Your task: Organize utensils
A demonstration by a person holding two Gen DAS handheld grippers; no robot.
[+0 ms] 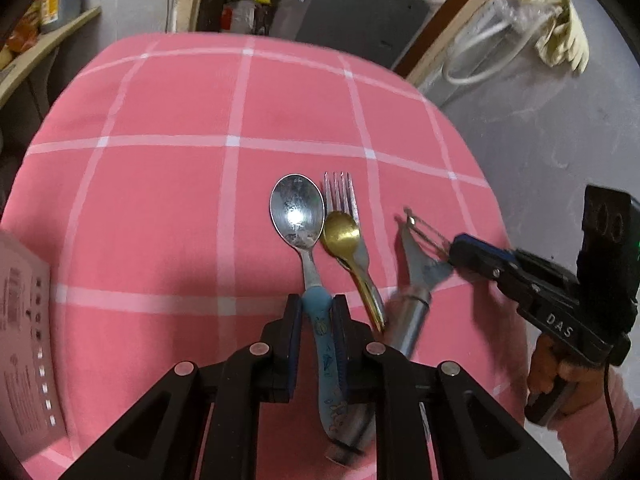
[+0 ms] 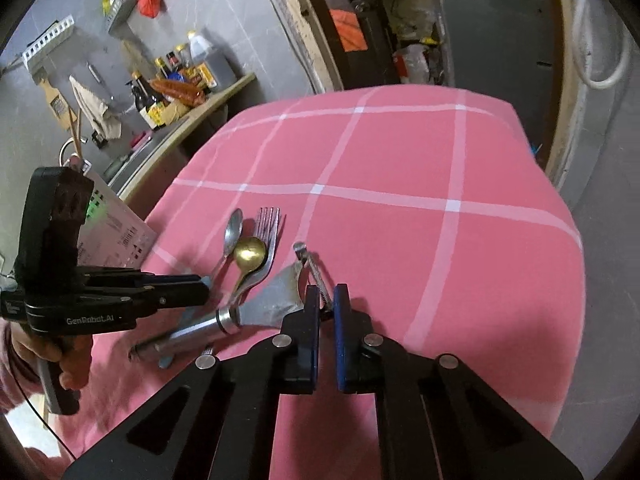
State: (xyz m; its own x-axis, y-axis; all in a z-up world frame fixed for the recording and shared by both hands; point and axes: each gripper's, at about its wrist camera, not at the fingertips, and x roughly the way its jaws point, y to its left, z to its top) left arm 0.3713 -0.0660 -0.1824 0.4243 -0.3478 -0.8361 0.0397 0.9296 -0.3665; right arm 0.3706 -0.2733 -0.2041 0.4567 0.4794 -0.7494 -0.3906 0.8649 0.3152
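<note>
On the pink checked cloth [image 1: 168, 208] lie a steel spoon with a blue handle [image 1: 298, 210], a fork [image 1: 342, 196], a small gold spoon [image 1: 340, 234] on top of the fork, and a metal peeler [image 1: 416, 272]. My left gripper [image 1: 316, 308] is shut on the blue spoon handle. My right gripper [image 2: 327, 300] is closed on the peeler's blade [image 2: 316, 272], and it shows at the right of the left wrist view [image 1: 460, 250]. The same utensils show in the right wrist view: steel spoon [image 2: 233, 232], gold spoon [image 2: 250, 254], fork [image 2: 270, 224], peeler [image 2: 256, 312].
A white printed box [image 1: 24, 320] lies at the cloth's left edge, also in the right wrist view [image 2: 116, 232]. A counter with bottles [image 2: 180, 84] stands beyond the table on the left. The cloth drops off at the far and right edges.
</note>
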